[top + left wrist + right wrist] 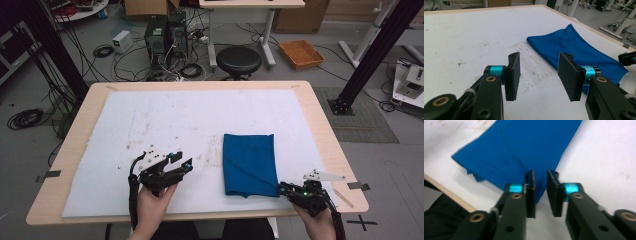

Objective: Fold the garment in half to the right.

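A folded blue cloth (pixel 249 162) lies flat on the white mat (pixel 175 115), right of the middle and near the front edge. My right gripper (pixel 281 188) sits low at the cloth's near right corner. In the right gripper view the cloth (pixel 519 150) tapers to that corner between the jaws of the right gripper (pixel 541 176), which stand a narrow gap apart without visibly pressing on it. My left gripper (pixel 182 161) hovers over bare mat to the left of the cloth. In its own view the left gripper (pixel 539 72) is wide open and empty, with the cloth (pixel 579 50) ahead to the right.
The mat carries brownish smudges (pixel 207 157) between the left gripper and the cloth. The wooden table rim (pixel 320 115) borders it. Beyond the far edge stand a black stool (pixel 238 59), computer towers (pixel 156 35), cables and an orange tray (pixel 301 53) on the floor.
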